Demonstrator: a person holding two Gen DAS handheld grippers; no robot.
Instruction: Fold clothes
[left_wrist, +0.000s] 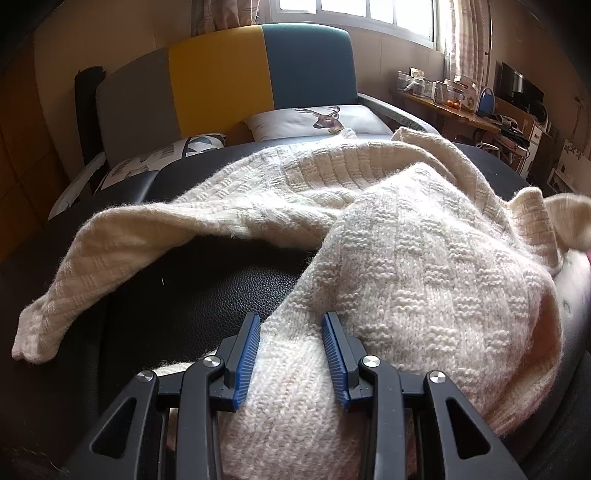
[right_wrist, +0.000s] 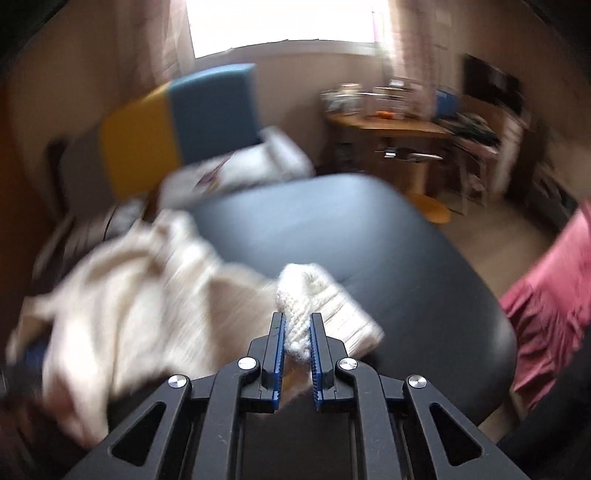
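The right gripper (right_wrist: 298, 334) pinched a ribbed edge of the cream sweater (left_wrist: 406, 258), which lay rumpled on the black cushion (left_wrist: 184, 302); the left gripper (left_wrist: 290, 334) clamped another fold. No writing was legible.

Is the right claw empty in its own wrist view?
No: the right claw is shut on a bunched fold of the cream knitted sweater.

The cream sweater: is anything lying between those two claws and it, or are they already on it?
Nothing visible is between them. The left gripper has the sweater between its fingers, and the right gripper is shut on a ribbed edge.
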